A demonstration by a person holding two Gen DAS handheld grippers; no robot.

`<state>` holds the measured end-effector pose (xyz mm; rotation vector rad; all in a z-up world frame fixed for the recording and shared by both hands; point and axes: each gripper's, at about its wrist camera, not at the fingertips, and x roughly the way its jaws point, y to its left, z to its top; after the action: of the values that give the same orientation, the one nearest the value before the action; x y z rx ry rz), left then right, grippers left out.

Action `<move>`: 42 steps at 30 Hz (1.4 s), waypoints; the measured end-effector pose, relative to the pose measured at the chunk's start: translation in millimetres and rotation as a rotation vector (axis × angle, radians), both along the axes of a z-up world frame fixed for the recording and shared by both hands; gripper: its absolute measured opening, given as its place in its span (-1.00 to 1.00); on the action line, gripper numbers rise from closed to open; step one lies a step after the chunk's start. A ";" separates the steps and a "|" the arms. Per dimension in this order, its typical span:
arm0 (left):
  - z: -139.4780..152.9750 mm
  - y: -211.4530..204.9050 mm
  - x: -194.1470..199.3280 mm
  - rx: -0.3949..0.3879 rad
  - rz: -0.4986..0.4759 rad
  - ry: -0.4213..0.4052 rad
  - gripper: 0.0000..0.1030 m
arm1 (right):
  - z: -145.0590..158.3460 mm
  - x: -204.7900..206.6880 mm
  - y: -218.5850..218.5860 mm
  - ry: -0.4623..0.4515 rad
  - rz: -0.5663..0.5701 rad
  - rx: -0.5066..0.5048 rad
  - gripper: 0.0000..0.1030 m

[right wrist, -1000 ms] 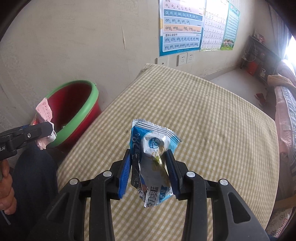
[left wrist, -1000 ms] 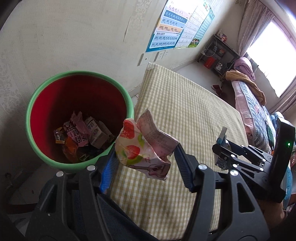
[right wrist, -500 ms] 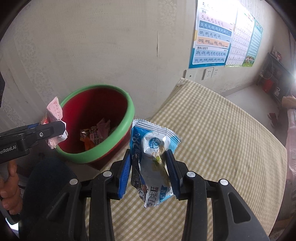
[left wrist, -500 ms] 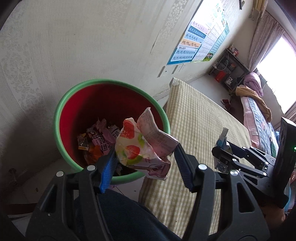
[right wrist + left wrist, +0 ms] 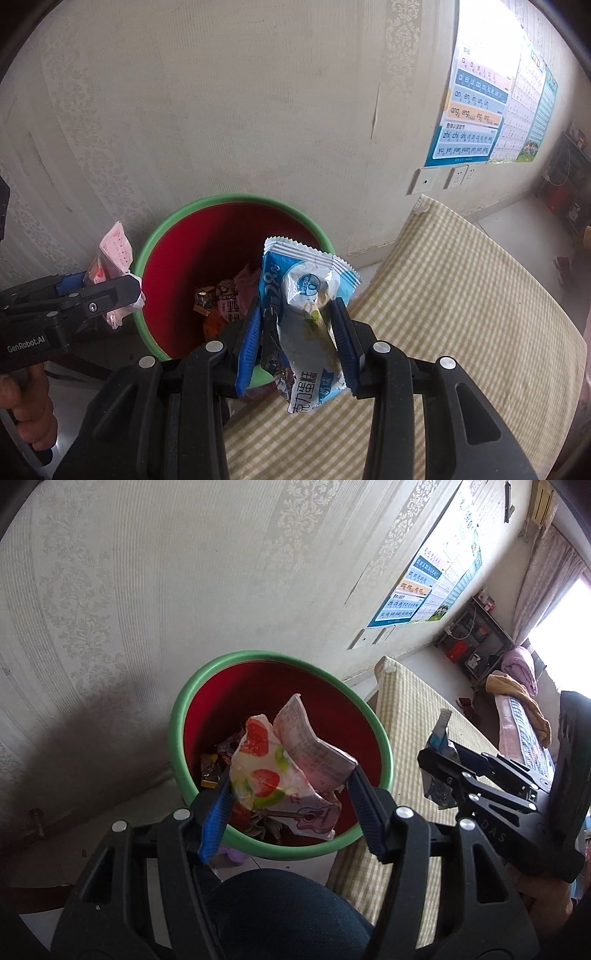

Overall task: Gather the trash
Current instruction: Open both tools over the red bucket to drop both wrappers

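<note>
My left gripper (image 5: 288, 786) is shut on a crumpled strawberry-print wrapper (image 5: 280, 771) with a pink slip, held over the near rim of a red bin with a green rim (image 5: 184, 716). My right gripper (image 5: 299, 325) is shut on a blue and white snack wrapper (image 5: 306, 295), held above the bin's right rim (image 5: 155, 236) by the table edge. The bin holds several wrappers (image 5: 221, 299). The left gripper shows in the right wrist view (image 5: 110, 291), the right gripper in the left wrist view (image 5: 439, 764).
A table with a yellow checked cloth (image 5: 461, 314) stands right of the bin against the wall. Posters (image 5: 476, 114) and sockets (image 5: 458, 175) are on the wall. My knee (image 5: 280, 915) is below the left gripper. A bed (image 5: 524, 716) lies further back.
Both grippers have swung left from above the table toward the bin, each still holding its wrapper. The bin now sits centred under them.
</note>
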<state>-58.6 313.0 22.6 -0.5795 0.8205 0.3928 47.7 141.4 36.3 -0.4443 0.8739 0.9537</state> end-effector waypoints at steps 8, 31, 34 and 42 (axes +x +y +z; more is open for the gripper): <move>-5.1 24.8 -4.4 -0.027 0.023 -0.007 0.13 | -7.3 -3.1 35.7 0.008 0.041 0.000 -0.26; -29.5 54.1 18.7 -0.066 0.023 0.006 0.15 | -40.8 11.8 72.9 0.042 0.063 -0.039 -0.23; -31.9 52.1 21.2 -0.067 0.014 0.005 0.18 | -46.7 11.0 75.4 0.047 0.070 -0.050 -0.23; -32.4 57.4 10.8 -0.069 0.054 -0.017 0.67 | -45.7 6.2 69.3 0.004 0.065 -0.050 0.65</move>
<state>-47.8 370.4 -9.8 -0.6692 0.8054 0.4101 53.9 210.7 -9.4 -0.5165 0.8928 0.9936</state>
